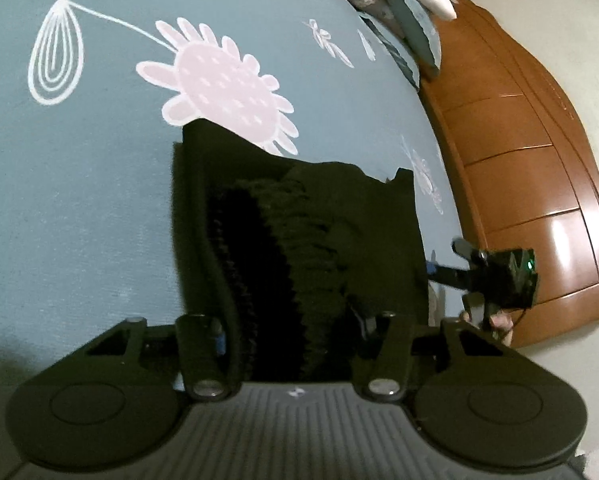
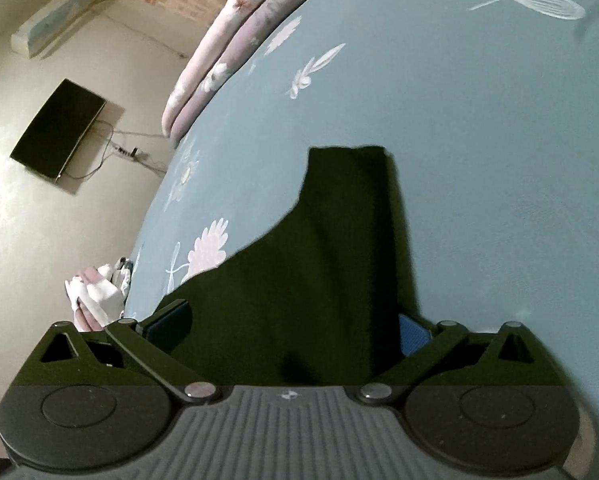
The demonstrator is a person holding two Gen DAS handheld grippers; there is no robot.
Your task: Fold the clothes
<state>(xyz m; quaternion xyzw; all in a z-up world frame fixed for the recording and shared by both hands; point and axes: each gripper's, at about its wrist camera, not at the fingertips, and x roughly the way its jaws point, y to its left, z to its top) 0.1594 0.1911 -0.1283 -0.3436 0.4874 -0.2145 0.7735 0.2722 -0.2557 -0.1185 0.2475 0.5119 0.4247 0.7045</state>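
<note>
Room: wooden headboard (image 1: 519, 152), wall TV (image 2: 57, 130), stacked pillows (image 2: 219, 64).
Surface: your blue flower-print bedsheet (image 1: 99, 200).
Garment: black shorts (image 1: 299, 240), partly doubled over, long axis running away from both your grippers.
Left gripper (image 1: 295, 328): jaws half-wide, ribbed waistband between them; grip unclear.
Right gripper (image 2: 295, 326): jaws wide, straddling the cloth; equally near.

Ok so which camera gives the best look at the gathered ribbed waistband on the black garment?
The left wrist view. There the ribbed waistband of the black garment runs as a gathered strip between the fingers of the left gripper. The right wrist view shows only smooth black fabric, no ribbing.
</note>
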